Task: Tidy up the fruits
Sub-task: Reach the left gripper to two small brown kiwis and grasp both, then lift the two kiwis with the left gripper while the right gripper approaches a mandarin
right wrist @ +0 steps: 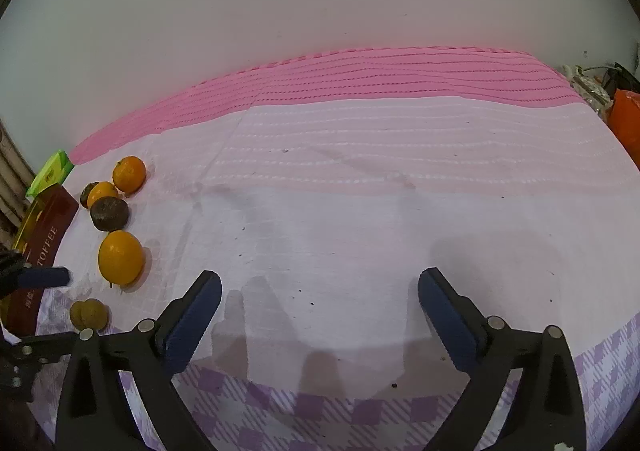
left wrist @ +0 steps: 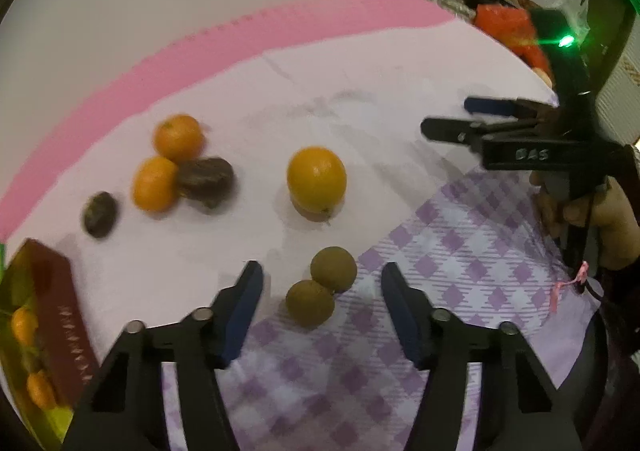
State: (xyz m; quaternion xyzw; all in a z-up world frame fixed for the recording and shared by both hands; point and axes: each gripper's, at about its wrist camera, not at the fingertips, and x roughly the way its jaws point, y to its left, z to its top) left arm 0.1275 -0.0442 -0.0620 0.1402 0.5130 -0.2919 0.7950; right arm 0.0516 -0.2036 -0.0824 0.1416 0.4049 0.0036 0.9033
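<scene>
Two small brown-green fruits (left wrist: pixel 322 291), touching, lie on the white cloth (left wrist: pixel 360 99) between the left gripper's (left wrist: pixel 322 305) parted, empty jaws. Left of this pair sits a red toffee box (left wrist: pixel 60 315); beyond it, two tangerines (left wrist: pixel 168 163), two dark fruits (left wrist: pixel 204 181) and a large orange (left wrist: pixel 316 179). Right of it, the right gripper (right wrist: pixel 320 315) is spread wide, holding nothing.

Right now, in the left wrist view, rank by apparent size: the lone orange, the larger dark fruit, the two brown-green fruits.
1. Lone orange
2. Larger dark fruit
3. Two brown-green fruits: alike, unranked; they sit nearest the camera, so true size is unsure.
</scene>
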